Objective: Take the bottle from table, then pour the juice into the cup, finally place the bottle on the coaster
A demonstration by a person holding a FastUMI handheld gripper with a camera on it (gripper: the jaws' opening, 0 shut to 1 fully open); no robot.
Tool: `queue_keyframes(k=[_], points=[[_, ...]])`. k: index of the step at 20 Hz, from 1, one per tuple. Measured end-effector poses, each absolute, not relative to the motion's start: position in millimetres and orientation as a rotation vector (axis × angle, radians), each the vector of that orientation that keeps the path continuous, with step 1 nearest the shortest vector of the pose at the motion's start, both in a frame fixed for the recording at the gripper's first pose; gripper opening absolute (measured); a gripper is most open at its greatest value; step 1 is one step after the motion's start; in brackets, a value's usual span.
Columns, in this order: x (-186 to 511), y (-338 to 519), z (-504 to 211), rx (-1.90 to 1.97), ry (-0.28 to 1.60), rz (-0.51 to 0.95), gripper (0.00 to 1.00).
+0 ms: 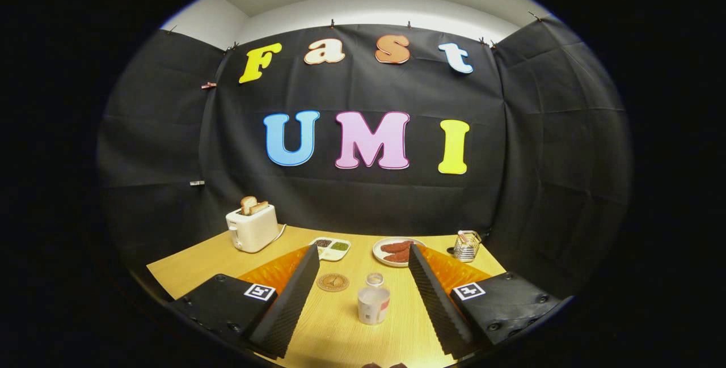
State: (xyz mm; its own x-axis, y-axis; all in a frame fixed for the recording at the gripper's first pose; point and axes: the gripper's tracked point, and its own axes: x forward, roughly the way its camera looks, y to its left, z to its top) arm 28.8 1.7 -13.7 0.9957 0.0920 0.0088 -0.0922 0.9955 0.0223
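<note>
Nearest of all, the gripper (363, 305) rides low over the wooden table (193, 263) with its two fingers spread wide and nothing between the pads. Between the fingers, at twelve o'clock from the midpoint and close in, stands a white cup (373, 304); touching or just behind it at twelve is a small clear bottle (374, 279), only its top visible. At eleven o'clock from the cup lies the round brown coaster (333, 282). Farther out sit a divided dish (330, 248) at eleven, a plate of reddish food (398, 251) at one, a wire holder (467, 245) at two, and a toaster (252, 227) at ten. I judge the first step is in hand: the bottle is untaken. Next calls for advancing past or around the cup, then closing on the bottle.
</note>
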Motion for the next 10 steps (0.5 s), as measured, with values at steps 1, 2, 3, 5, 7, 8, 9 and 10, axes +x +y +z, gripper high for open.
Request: queue_keyframes(k=[1, 2, 3, 5, 7, 8, 9, 10], points=[[32.2, 0.3, -15.5, 0.014, -0.012, 0.092, 0.97], [37.1, -1.2, -19.1, 0.009, -0.009, 0.093, 0.97], [41.3, -1.8, -21.9, 0.015, -0.006, 0.098, 0.97], [49.1, -3.2, -25.4, 0.035, -0.010, 0.108, 0.97], [59.7, -6.8, -34.6, 0.032, -0.012, 0.115, 0.97], [64.9, -8.3, -40.7, 0.029, -0.006, 0.121, 0.97], [69.2, -10.4, -45.7, 0.031, -0.004, 0.125, 0.97], [74.1, -12.8, -49.2, 0.037, -0.005, 0.129, 0.97]])
